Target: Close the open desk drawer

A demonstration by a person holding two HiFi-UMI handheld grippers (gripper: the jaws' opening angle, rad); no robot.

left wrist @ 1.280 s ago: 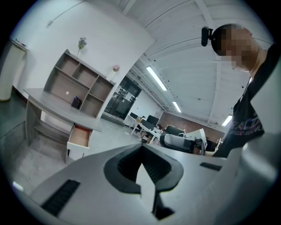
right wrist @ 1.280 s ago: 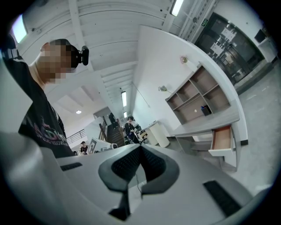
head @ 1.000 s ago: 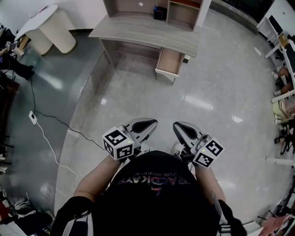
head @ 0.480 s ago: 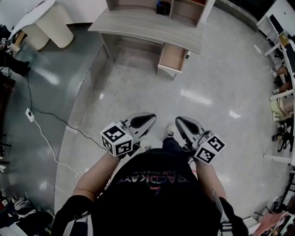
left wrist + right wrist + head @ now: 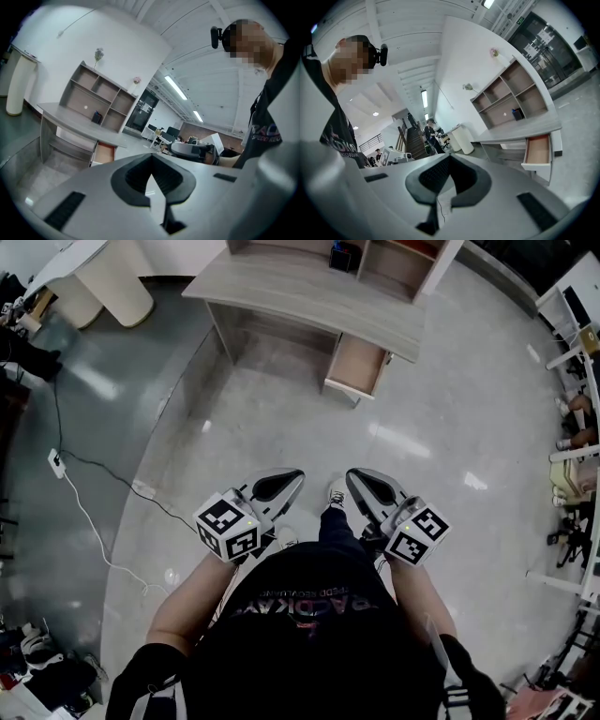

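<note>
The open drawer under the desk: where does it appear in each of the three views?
Head view: the drawer, upper part, slightly right of centre.
Left gripper view: the drawer, left of centre, slightly below mid-height.
Right gripper view: the drawer, right side, below mid-height.
Shared landmark: the desk directly above it.

Looks like an open-plan office. Has a polished grey floor (image 5: 422,474), a long grey worktop (image 5: 300,298) with cubby shelves (image 5: 98,101) at the far side, and strip lights (image 5: 177,87) overhead. Shows rows of monitors and chairs (image 5: 172,132) farther off.
</note>
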